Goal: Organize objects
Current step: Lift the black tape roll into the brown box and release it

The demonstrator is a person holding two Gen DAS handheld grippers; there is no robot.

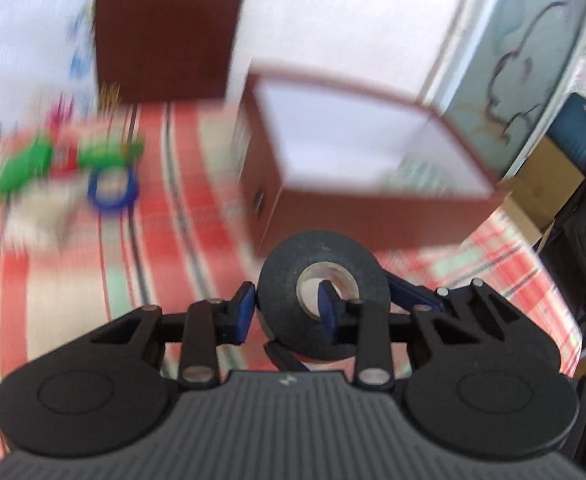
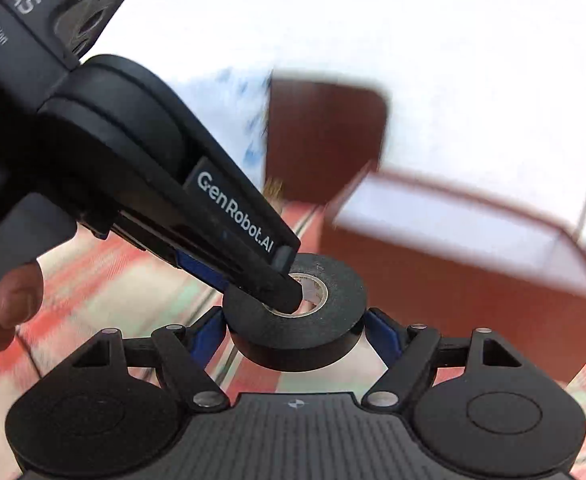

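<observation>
A black roll of tape [image 1: 289, 280] is held in the air above the red plaid cloth. My left gripper [image 1: 287, 312] is shut on its wall, one finger outside and one inside the core. In the right wrist view the same tape roll [image 2: 297, 320] sits between the pads of my right gripper [image 2: 295, 330], which closes on its outer sides. The left gripper's finger [image 2: 281, 284] reaches into the core from the upper left. A brown open box [image 1: 357, 160] with a white inside stands just beyond the roll; it also shows in the right wrist view [image 2: 453, 264].
A blue tape ring [image 1: 113, 190] and blurred green and red items [image 1: 25, 164] lie on the cloth at the left. A dark brown lid or board [image 1: 165, 32] stands behind them. Cardboard boxes [image 1: 541, 192] sit off the table's right edge.
</observation>
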